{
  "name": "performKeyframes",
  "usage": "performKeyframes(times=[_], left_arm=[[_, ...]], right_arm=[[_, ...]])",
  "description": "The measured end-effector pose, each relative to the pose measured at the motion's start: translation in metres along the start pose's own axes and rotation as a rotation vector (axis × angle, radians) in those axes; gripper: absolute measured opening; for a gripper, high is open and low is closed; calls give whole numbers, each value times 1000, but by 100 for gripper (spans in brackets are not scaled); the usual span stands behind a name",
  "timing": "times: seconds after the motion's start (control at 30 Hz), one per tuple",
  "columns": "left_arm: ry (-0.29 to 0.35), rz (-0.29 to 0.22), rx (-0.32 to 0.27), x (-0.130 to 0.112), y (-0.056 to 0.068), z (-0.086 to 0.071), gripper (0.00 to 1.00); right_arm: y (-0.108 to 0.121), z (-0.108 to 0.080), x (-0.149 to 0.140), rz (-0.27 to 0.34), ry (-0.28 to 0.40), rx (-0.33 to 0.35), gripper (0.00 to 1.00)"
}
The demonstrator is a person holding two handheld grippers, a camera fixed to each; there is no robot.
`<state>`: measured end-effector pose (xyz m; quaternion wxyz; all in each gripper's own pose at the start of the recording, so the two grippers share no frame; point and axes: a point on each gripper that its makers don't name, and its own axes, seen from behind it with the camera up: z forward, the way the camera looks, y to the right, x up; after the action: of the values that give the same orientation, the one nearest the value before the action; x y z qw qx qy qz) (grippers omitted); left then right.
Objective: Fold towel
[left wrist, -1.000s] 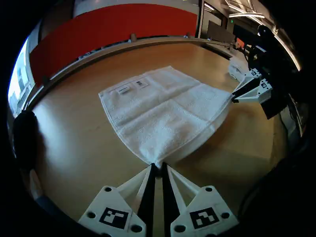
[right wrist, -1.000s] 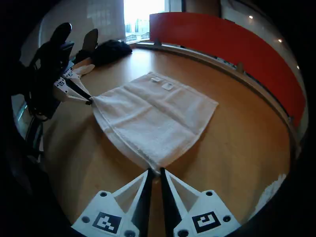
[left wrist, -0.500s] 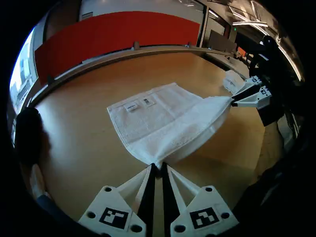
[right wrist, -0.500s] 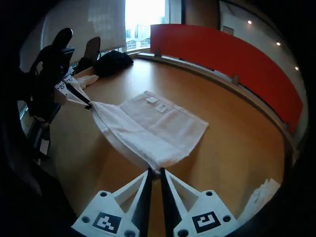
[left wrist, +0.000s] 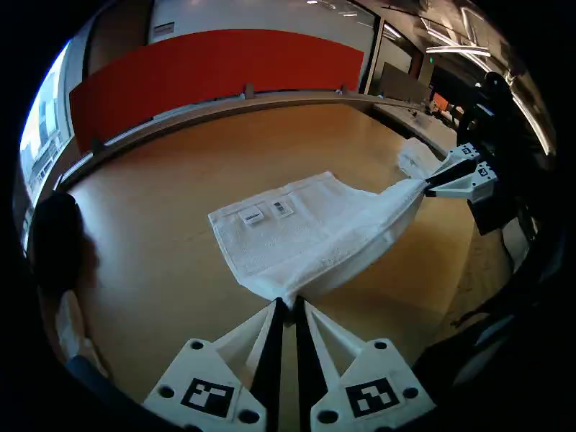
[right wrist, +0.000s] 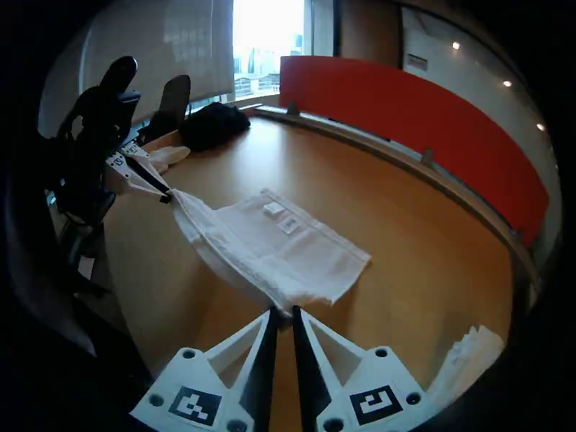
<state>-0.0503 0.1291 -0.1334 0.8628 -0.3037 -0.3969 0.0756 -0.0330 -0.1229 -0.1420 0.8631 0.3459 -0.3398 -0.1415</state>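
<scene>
Two towel corners hang pinched in left claw and right claw.

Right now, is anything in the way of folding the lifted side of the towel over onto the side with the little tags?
Nothing visible is. The left gripper and right gripper each pinch a raised corner of the towel. Its far half lies flat on the table, bare except its two tags. A white cloth sits off to the side.
</scene>
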Motion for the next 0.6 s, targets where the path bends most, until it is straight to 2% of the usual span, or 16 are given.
performKeyframes(times=[0.3, 0.6], left_arm=[[3, 3, -6, 2, 11, -16, 12], [4, -15, -13, 3, 17, -25, 12]], right_arm=[[-3, -16, 5, -5, 4, -2, 15], [-7, -25, 8, 5, 14, 2, 15]])
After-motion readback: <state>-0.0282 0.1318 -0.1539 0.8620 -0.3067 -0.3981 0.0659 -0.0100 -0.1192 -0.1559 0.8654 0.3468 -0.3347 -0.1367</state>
